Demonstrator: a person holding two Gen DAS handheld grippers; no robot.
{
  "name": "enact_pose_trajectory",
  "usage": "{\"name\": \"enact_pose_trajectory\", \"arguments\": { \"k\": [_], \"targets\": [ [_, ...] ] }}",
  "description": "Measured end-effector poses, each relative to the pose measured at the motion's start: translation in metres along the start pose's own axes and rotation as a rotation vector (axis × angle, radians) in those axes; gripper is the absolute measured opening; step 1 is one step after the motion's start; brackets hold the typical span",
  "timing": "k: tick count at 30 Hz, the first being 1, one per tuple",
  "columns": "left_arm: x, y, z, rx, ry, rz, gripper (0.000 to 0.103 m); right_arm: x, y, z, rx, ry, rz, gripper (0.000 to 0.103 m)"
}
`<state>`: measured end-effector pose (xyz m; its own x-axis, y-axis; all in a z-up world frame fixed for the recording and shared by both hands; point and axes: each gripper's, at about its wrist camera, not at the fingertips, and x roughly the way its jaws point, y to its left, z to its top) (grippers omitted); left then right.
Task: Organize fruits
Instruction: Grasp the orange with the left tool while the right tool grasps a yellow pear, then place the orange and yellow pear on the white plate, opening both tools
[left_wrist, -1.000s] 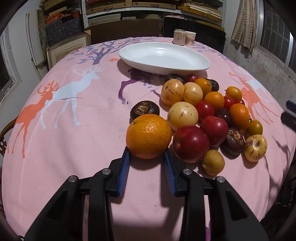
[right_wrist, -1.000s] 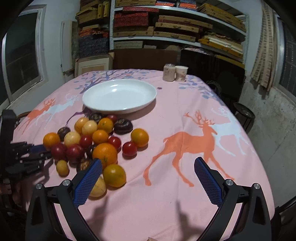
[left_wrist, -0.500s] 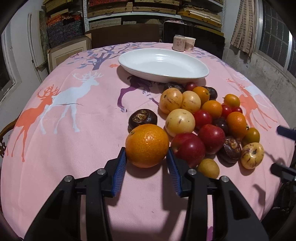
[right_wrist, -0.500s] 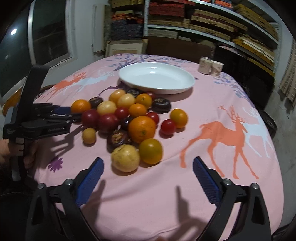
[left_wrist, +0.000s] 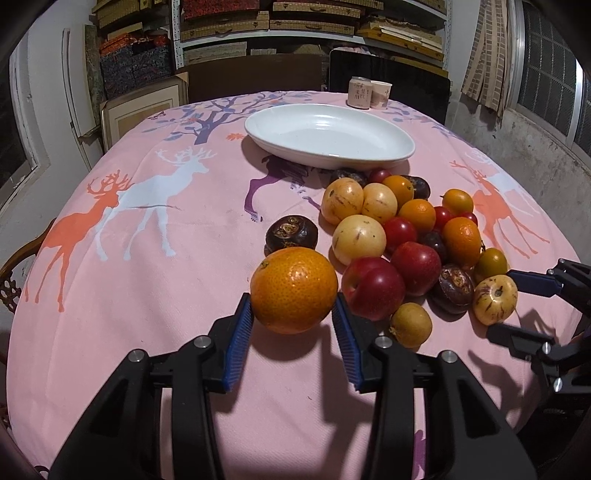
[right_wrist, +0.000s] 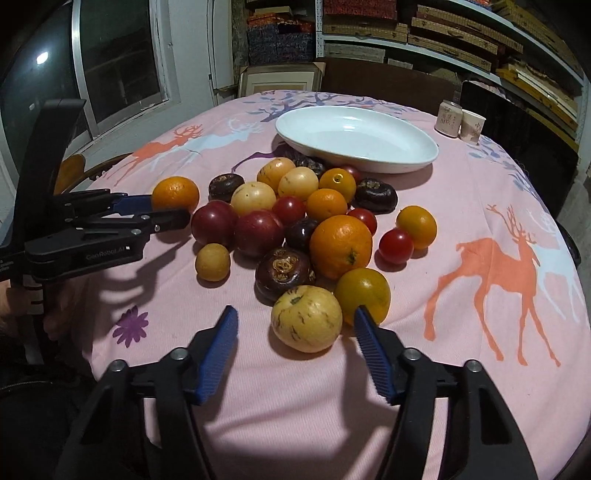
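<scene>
Orange (left_wrist: 293, 290) between left gripper (left_wrist: 291, 314) jaws; contact unclear.

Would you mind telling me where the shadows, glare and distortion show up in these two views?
Left wrist view: the orange in the left gripper throws a dark shadow toward the camera; fisheye bends the tablecloth edges. Right wrist view: the open right gripper shadows the cloth, glare streaks the white plate, and a lamp reflection spots the window.

Box-laden wall shelves (left_wrist: 314, 22), window (right_wrist: 118, 62), pink deer-print tablecloth (left_wrist: 147, 258).
</scene>
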<state>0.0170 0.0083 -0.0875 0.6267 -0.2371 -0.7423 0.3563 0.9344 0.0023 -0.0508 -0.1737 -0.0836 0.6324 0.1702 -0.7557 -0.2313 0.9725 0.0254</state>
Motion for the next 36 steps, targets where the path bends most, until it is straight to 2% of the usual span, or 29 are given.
{"name": "enact_pose_trajectory", "arguments": {
  "k": [1, 12, 18, 23, 31, 36],
  "targets": [
    [0.0, 0.0, 0.0, 0.001, 0.001, 0.001, 0.043, 0.0, 0.0, 0.0, 0.001, 0.0, -0.014, 0.04],
    [0.003, 0.002, -0.001, -0.005, 0.016, 0.003, 0.043, -0.004, 0.001, -0.004, -0.039, 0.028, -0.017, 0.042],
    [0.007, 0.0, -0.001, -0.002, 0.028, -0.002, 0.043, 0.007, 0.0, 0.0, -0.02, 0.03, -0.034, 0.041],
    [0.003, 0.001, 0.0, -0.005, 0.011, 0.0, 0.043, 0.003, -0.003, 0.0, -0.002, 0.024, -0.016, 0.041],
    [-0.014, 0.005, 0.01, -0.017, -0.031, -0.028, 0.043, -0.024, -0.021, 0.012, 0.068, -0.069, 0.065, 0.041],
    [-0.027, 0.005, 0.048, 0.006, -0.072, -0.042, 0.043, -0.047, -0.052, 0.052, 0.115, -0.178, 0.047, 0.041]
  ]
}}
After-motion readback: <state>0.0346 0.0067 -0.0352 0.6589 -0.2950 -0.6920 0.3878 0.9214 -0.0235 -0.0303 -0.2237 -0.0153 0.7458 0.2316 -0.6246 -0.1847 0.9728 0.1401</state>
